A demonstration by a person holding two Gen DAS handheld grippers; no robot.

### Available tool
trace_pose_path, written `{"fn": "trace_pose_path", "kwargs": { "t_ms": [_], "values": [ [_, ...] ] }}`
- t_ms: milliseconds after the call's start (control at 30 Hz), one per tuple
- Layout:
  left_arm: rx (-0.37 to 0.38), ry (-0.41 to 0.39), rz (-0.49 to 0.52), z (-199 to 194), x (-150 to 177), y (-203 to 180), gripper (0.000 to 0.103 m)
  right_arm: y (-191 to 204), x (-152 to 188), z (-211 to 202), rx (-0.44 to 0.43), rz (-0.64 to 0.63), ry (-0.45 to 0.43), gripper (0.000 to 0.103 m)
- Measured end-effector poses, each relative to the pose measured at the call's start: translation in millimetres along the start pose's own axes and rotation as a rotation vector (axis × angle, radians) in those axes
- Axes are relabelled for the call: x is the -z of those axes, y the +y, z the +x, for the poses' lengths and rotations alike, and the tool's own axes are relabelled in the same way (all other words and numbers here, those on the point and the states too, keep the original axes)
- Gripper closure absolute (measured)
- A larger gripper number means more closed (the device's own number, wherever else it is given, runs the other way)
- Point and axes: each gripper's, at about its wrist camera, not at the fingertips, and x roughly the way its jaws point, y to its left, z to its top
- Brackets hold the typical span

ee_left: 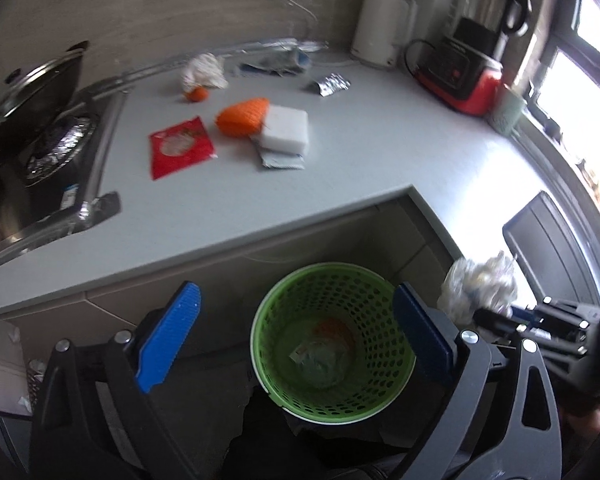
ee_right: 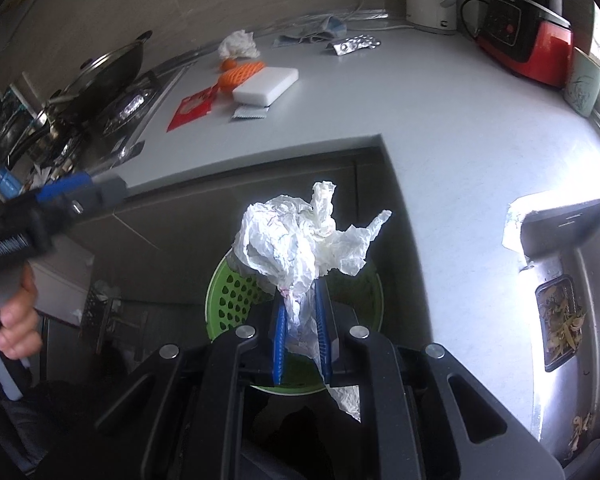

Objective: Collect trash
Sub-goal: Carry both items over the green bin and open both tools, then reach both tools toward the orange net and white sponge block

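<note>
A green perforated bin [ee_left: 332,344] stands on the floor below the counter corner, with wrappers and an orange scrap lying in it. My left gripper [ee_left: 296,312] hangs over it, open wide, with nothing between its blue pads. My right gripper [ee_right: 302,304] is shut on a crumpled white paper [ee_right: 300,240] just above the bin [ee_right: 228,300]; the same paper [ee_left: 480,284] shows at the right of the left wrist view. On the counter lie a red packet [ee_left: 180,146], orange foam net [ee_left: 242,116], white sponge block [ee_left: 284,130], crumpled tissue [ee_left: 204,72] and foil wrapper [ee_left: 328,84].
A stove with a lidded wok [ee_left: 32,92] is at the left. A white kettle [ee_left: 382,28] and a red-based blender [ee_left: 472,48] stand at the back. A sink [ee_right: 572,300] with a tray of scraps is at the right. A hand [ee_right: 16,320] grips the left tool.
</note>
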Motion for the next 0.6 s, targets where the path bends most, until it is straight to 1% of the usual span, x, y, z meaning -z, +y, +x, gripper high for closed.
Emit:
{"fn": "trace_pose_path", "kwargs": {
  "t_ms": [100,133,167,233,300,367,500,567,600],
  "values": [
    [-0.028,-0.023,-0.011,-7.1,-4.3,5.2,0.009,5.8,-1.1,6.2,-0.011,-0.022,0.008,0.082],
    [-0.035,-0.027,-0.011,-8.8,-5.2,5.0,0.009,7.7,-1.8,9.1,-0.01,-0.03,0.011,0.072],
    [-0.04,-0.03,-0.01,-9.8,-6.0,4.7,0.009,9.4,-2.5,11.5,-0.004,-0.035,0.014,0.058],
    [-0.048,-0.032,-0.013,-10.5,-8.7,4.9,0.009,12.0,-3.7,15.0,0.004,-0.038,0.01,0.047],
    [-0.056,-0.032,-0.017,-10.7,-10.5,4.8,0.009,13.8,-5.2,17.5,-0.001,-0.039,0.013,0.044],
    [-0.058,-0.03,-0.016,-10.6,-11.7,5.5,0.009,14.9,-8.5,17.3,-0.003,-0.033,0.007,0.035],
    [-0.072,-0.03,-0.012,-9.5,-15.3,7.4,0.009,16.1,-17.6,11.7,0.007,-0.027,-0.019,0.029],
    [-0.072,-0.031,-0.018,-9.8,-17.1,8.7,0.009,14.5,-23.4,8.0,0.015,-0.016,-0.034,0.024],
    [-0.071,-0.033,-0.023,-10.0,-19.5,10.9,0.009,13.7,-27.8,4.7,0.024,-0.008,-0.044,0.023]
  ]
}}
